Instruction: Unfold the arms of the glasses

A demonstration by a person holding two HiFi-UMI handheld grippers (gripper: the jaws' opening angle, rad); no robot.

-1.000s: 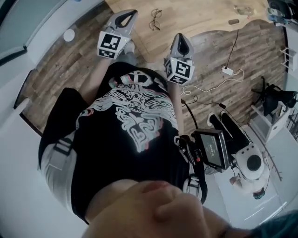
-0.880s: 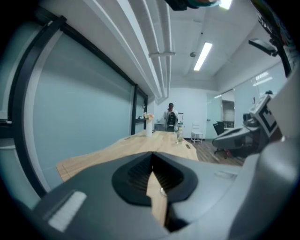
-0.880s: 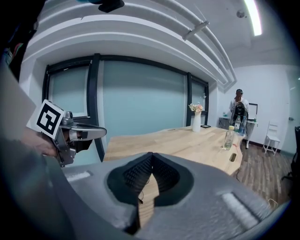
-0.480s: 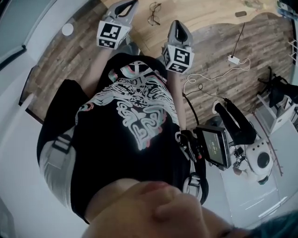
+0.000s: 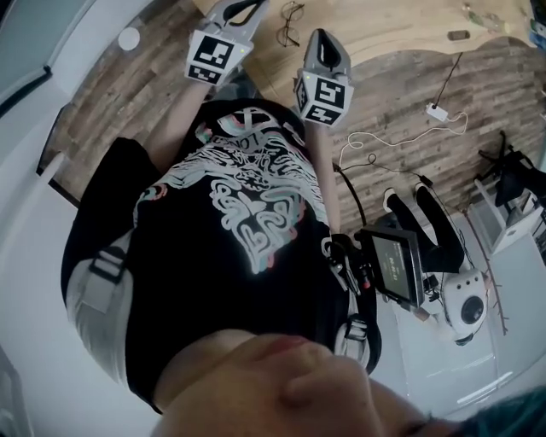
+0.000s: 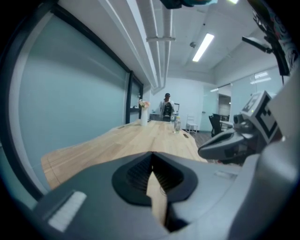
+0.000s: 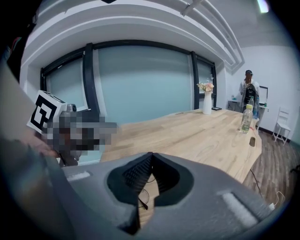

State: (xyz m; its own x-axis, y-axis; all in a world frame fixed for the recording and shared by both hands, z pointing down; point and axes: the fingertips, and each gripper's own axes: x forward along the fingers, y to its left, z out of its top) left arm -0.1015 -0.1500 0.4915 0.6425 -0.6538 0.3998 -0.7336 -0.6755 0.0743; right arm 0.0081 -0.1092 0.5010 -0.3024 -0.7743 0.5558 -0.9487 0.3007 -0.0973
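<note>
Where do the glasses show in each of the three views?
Head view: glasses near the top edge, centre.
Left gripper view: glasses only a faint sliver, low centre, through the gap below the jaw tips.
Right gripper view: glasses low centre, through the same gap.
Shared landmark: the wooden table they lie on.

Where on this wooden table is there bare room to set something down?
The long stretch of table between the glasses at the near end and the bottle and vase far down is bare. It is tightest around the glasses.
</note>
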